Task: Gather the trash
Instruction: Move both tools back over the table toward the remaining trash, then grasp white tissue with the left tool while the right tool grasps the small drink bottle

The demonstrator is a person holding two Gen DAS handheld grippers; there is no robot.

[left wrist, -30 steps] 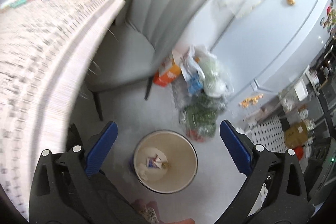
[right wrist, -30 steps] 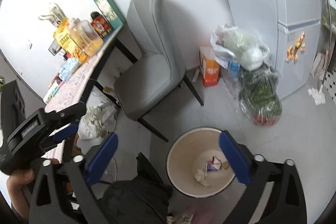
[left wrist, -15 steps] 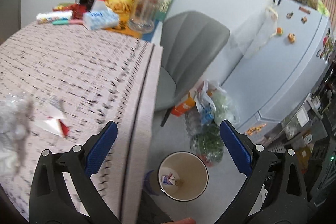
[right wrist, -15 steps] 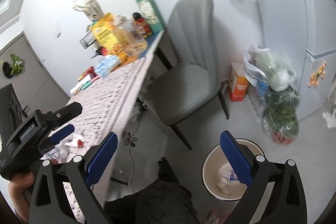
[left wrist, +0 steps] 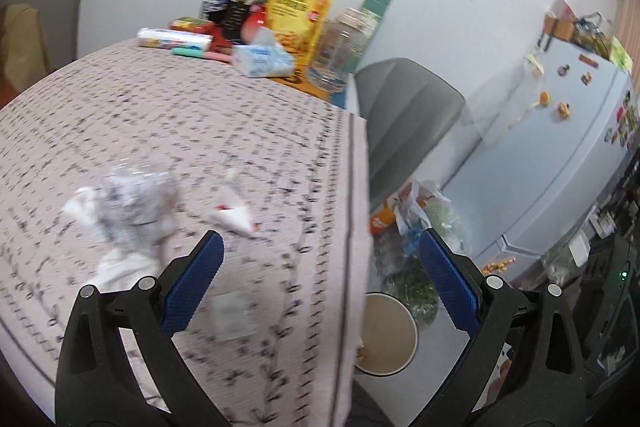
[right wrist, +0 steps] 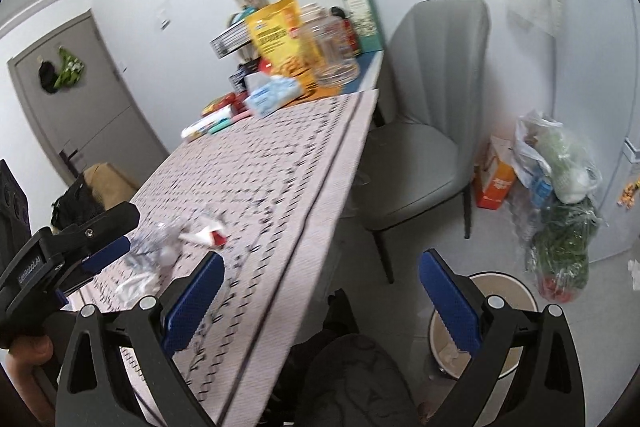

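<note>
Your left gripper (left wrist: 320, 279) hangs over the table (left wrist: 208, 131) with its jaws spread wide and nothing between them. Just ahead of it lie a crumpled clear wrapper (left wrist: 136, 203), a white-and-red scrap (left wrist: 234, 213) beside that, and a blurred pale piece (left wrist: 232, 315) nearer you. Your right gripper (right wrist: 320, 291) is also wide apart and empty, off the table's edge. The trash bin (right wrist: 504, 351) stands on the floor by the grey chair (right wrist: 420, 147).

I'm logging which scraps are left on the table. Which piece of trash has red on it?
The folded white wrapper with a red patch, lying right of the crumpled clear plastic. The plastic and the white tissue show no red.
</note>
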